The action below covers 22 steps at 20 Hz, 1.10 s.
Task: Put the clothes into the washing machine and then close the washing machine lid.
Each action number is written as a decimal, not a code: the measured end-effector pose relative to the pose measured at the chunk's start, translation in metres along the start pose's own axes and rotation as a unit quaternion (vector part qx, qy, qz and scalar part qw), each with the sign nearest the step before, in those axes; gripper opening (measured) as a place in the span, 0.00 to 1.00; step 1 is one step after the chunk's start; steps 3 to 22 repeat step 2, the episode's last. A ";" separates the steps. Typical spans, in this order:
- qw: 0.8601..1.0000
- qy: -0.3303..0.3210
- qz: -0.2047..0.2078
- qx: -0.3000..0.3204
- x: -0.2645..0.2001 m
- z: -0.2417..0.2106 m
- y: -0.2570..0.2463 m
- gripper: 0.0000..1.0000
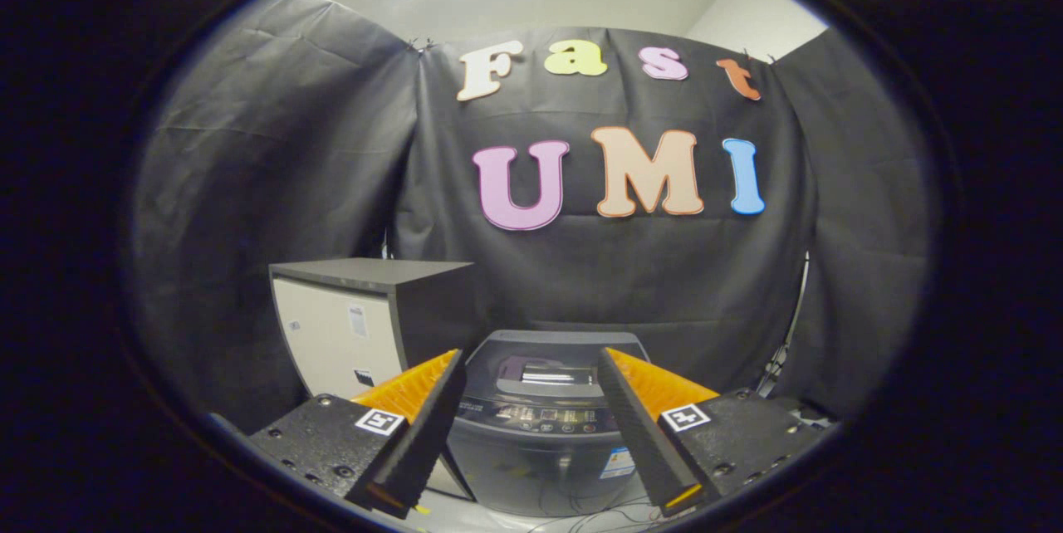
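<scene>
My gripper (530, 375), fingers spread wide and empty, frames the upright washing machine (540, 433), control panel facing me, lid down.

floor (498, 520): pale | on it: washing machine (540, 442), cabinet (365, 325) just beside | loose cables (581, 508) at front

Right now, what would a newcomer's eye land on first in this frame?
First the dark top-loading washing machine, framed between the two fingers of the open gripper and standing beyond them, its glossy lid shut and a lit control strip along its front. Next, the boxy cabinet with a pale front and dark top, close beside the washer's left and against the black cloth wall.
</scene>
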<state>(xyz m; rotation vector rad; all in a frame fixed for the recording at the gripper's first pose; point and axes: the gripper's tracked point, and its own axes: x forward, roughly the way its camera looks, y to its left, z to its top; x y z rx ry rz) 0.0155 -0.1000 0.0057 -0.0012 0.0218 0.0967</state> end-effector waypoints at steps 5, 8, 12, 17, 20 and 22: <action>1.000 0.004 0.007 0.009 -0.005 0.003 -0.011 0.97; 1.000 0.004 0.007 0.009 -0.005 0.003 -0.011 0.97; 1.000 0.004 0.007 0.009 -0.005 0.003 -0.011 0.97; 1.000 0.004 0.007 0.009 -0.005 0.003 -0.011 0.97; 1.000 0.004 0.007 0.009 -0.005 0.003 -0.011 0.97; 1.000 0.004 0.007 0.009 -0.005 0.003 -0.011 0.97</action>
